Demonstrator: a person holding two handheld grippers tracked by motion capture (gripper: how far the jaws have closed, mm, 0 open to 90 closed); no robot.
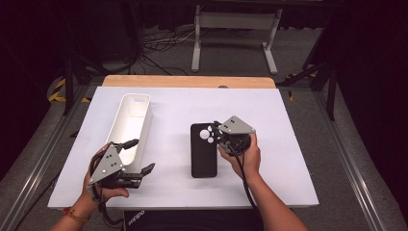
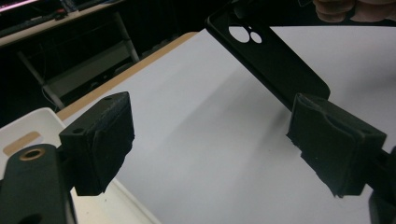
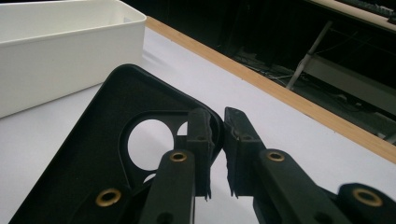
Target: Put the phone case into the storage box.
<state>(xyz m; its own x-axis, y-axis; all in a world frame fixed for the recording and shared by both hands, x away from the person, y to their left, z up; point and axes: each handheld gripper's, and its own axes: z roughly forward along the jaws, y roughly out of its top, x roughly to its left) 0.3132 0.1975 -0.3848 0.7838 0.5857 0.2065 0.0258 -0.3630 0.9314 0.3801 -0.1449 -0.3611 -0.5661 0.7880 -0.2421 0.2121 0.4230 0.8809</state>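
1 phone case (image 3: 88, 154) rim between right jaws

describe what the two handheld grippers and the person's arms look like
Both are black two-finger tools, each topped by a grey three-cornered plate dotted with small holes. The left gripper and right gripper have blocky black padded fingers on arms with brass-ringed holes. A black cable trails from each. The forearms are bare; the left wrist wears a red-orange band.

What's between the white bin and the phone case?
Nothing: bare white tabletop separates the bin from the case, clearest in the high view.
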